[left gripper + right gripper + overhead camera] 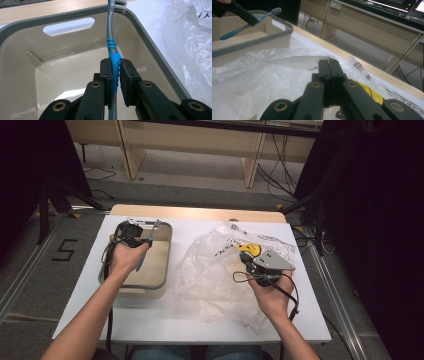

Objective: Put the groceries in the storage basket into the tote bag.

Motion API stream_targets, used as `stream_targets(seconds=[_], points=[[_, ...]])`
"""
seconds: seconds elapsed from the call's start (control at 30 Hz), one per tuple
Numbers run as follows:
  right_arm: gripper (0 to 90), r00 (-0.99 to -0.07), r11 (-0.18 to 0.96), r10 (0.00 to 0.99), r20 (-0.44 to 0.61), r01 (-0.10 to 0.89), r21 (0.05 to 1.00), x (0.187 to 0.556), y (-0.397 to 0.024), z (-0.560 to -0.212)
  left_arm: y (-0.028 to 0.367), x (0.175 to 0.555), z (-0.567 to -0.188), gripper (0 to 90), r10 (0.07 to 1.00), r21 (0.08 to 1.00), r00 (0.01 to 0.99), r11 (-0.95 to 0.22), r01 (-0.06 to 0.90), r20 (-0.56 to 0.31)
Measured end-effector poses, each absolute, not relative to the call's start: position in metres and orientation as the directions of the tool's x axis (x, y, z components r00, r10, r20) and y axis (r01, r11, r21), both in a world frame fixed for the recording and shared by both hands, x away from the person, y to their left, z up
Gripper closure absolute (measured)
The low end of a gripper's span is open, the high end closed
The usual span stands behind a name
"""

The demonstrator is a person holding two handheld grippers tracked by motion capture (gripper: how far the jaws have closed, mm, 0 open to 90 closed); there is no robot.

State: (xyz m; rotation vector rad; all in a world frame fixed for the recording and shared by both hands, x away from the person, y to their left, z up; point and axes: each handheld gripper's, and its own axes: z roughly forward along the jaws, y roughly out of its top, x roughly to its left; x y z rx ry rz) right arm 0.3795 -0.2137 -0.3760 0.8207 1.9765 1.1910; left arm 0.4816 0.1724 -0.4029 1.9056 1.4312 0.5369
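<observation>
A blue and grey toothbrush [144, 251] [113, 50] hangs over the beige bin [167, 255] [150, 50]. My left gripper [136, 239] [115, 63] is shut on its blue handle. The bristle head points at the bin's far rim. In the right gripper view the toothbrush [244, 26] slants across the bin [262, 42], clamped by the left gripper [249, 18]. My right gripper [245, 257] [329, 62] is shut on a fold of the clear plastic bag [210, 275] [262, 75], holding it slightly raised. A yellow item [249, 248] [372, 93] lies inside the bag by the jaws.
The bin has a grey rim and a handle slot [68, 25] in its far wall, and its inside holds nothing. The white tabletop [165, 320] ends in a wooden edge [200, 212] at the back. Beyond are wooden desk legs [252, 165] and floor cables [277, 175].
</observation>
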Motion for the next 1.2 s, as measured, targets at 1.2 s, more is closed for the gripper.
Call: stream_targets(seconds=[1.2], points=[[90.0,-0.573,0.377,0.790,-0.220,0.169,0.911,0.380,-0.213,-0.377,0.156,0.450,-0.373,80.4,0.901,0.798,0.425,-0.189,0.573,-0.091]])
